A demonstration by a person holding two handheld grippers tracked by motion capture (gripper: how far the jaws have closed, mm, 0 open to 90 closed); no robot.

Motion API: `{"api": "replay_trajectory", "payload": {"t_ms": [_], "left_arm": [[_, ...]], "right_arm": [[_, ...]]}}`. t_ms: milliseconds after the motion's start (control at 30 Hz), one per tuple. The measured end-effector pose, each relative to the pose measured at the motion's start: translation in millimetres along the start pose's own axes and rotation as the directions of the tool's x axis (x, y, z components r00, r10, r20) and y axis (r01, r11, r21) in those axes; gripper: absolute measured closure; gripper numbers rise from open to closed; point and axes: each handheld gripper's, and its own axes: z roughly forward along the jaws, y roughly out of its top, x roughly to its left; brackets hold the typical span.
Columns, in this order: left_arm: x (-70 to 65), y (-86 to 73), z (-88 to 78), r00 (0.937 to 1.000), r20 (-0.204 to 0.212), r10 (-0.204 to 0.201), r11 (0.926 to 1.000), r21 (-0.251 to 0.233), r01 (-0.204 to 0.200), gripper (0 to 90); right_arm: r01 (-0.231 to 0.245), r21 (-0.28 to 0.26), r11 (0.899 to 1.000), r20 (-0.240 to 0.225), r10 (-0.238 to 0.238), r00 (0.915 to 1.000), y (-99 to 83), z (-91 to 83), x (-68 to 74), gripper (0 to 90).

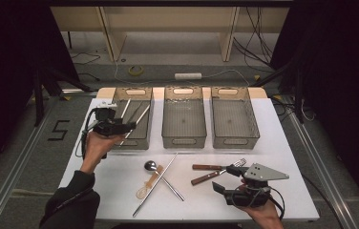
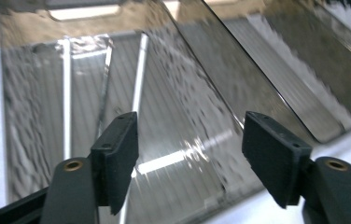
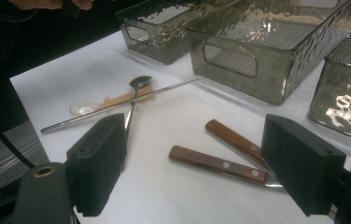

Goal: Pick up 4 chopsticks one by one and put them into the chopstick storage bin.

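Observation:
My left gripper [image 1: 129, 126] hovers over the near left part of the left smoky bin [image 1: 134, 143]. Its jaws stand open with nothing between them [image 2: 190, 140]. Thin metal rods [image 2: 139, 79] lie on that bin's floor below the jaws. My right gripper [image 1: 225, 179] rests low near the table's front right, open and empty [image 3: 197, 154]. Just beyond its jaws lie two wooden-handled pieces of cutlery [image 3: 215, 164], one of them a fork [image 1: 237, 163]. Further left a metal spoon [image 1: 151, 166], a long metal rod [image 1: 156, 183] and a pale spoon [image 1: 146, 186] lie crossed.
Three smoky plastic bins stand in a row at the back of the white table; the middle bin [image 1: 184, 141] and the right bin [image 1: 235, 141] hold nothing that I can see. A person's sleeve [image 1: 72, 205] comes in at the front left corner.

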Motion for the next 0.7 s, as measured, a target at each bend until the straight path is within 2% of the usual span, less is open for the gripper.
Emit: {"api": "replay_trajectory", "payload": {"t_ms": [100, 233, 333, 433, 700], "left_arm": [[-6.9, -2.7, -2.2, 0.9999, 0.009, 0.012, 0.9999, 0.008, -0.012, 32.3], [-14.4, -7.2, -5.6, 0.9988, 0.007, 0.048, 0.9985, 0.024, -0.048, 30.6], [-21.0, -12.3, -9.0, 0.9987, 0.018, 0.047, 0.9984, 0.031, -0.047, 29.1], [-27.9, -17.6, -12.4, 0.9969, 0.030, 0.072, 0.9964, 0.043, -0.073, 27.8], [-42.9, -28.1, -23.2, 0.9932, 0.059, 0.101, 0.9932, 0.052, -0.104, 25.9]], "right_arm": [[0.002, -0.003, 1.000, 0.003, -0.002, 1.0000, 0.2, -0.4, 0.2, 23.6], [0.005, 0.000, 1.000, 0.007, -0.005, 1.0000, -0.4, -0.5, -0.1, 23.6], [0.004, -0.006, 1.000, 0.008, -0.004, 1.0000, -0.2, -1.0, -0.7, 23.6], [0.009, -0.004, 1.000, 0.010, -0.009, 0.9999, -0.2, -1.2, -0.3, 23.6], [0.007, -0.003, 1.000, 0.009, -0.007, 0.9999, 0.1, -0.9, 0.1, 23.6]]}}
